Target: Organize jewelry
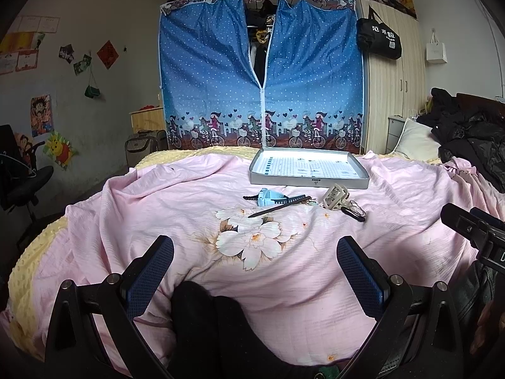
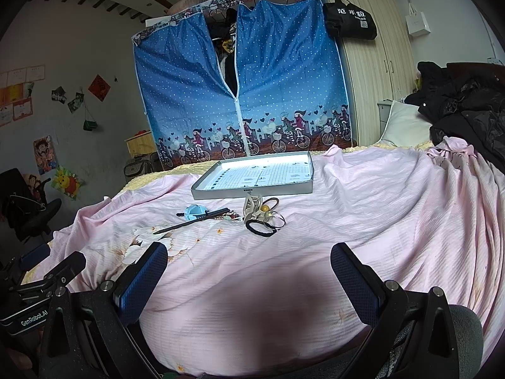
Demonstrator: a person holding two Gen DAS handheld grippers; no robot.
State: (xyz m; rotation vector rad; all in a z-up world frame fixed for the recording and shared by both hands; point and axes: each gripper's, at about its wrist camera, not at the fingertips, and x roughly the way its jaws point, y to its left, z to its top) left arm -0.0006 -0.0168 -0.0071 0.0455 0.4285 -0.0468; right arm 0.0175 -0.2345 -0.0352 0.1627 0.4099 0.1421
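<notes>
While we hold both claws spread wide and empty above the pink bedsheet [image 1: 315,284], the left claw [image 1: 255,271] and right claw [image 2: 249,271] point at the jewelry ahead: blue watch [image 1: 264,196], beige hair clip [image 2: 251,206], black hair tie [image 2: 260,228], with the tray [image 2: 252,186] just beyond.

The black left tongs with blue textured pads [image 1: 255,271] and the matching right tongs [image 2: 249,271] both gape wide, empty (side by side), held low and level.

Small trinkets [image 2: 228,215] behind the dark stick [image 2: 192,221] are too small to identify.
</notes>
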